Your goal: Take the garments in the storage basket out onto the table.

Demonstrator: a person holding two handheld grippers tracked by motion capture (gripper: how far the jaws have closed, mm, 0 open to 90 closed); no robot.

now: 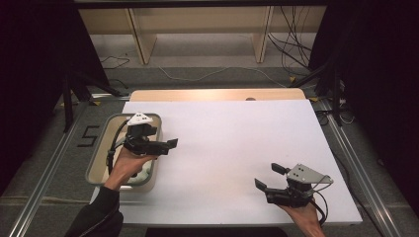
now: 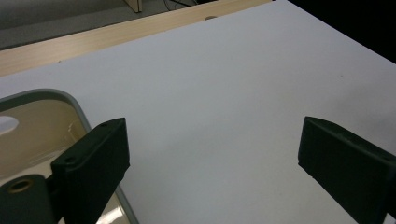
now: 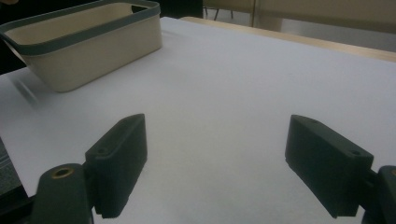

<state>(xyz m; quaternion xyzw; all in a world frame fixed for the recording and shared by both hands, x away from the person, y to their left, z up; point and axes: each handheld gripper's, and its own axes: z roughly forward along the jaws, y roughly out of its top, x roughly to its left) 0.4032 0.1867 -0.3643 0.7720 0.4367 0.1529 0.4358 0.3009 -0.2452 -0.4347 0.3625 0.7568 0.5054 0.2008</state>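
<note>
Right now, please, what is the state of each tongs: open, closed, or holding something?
Left tongs: open, holding nothing, above the right rim of the bin.
Right tongs: open, holding nothing, over the white table.

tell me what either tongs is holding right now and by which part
Nothing is held: the left tongs over the tub and the right tongs are both open.

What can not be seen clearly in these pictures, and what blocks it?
- Inside of the bin, high view: the left hand and left hand-held gripper cover most of it; a pale thing below the hand stays unidentifiable.
- Bin floor, right gripper view: hidden behind its near wall.
- Bin, left gripper view: cut by the left edge and a jaw.
</note>
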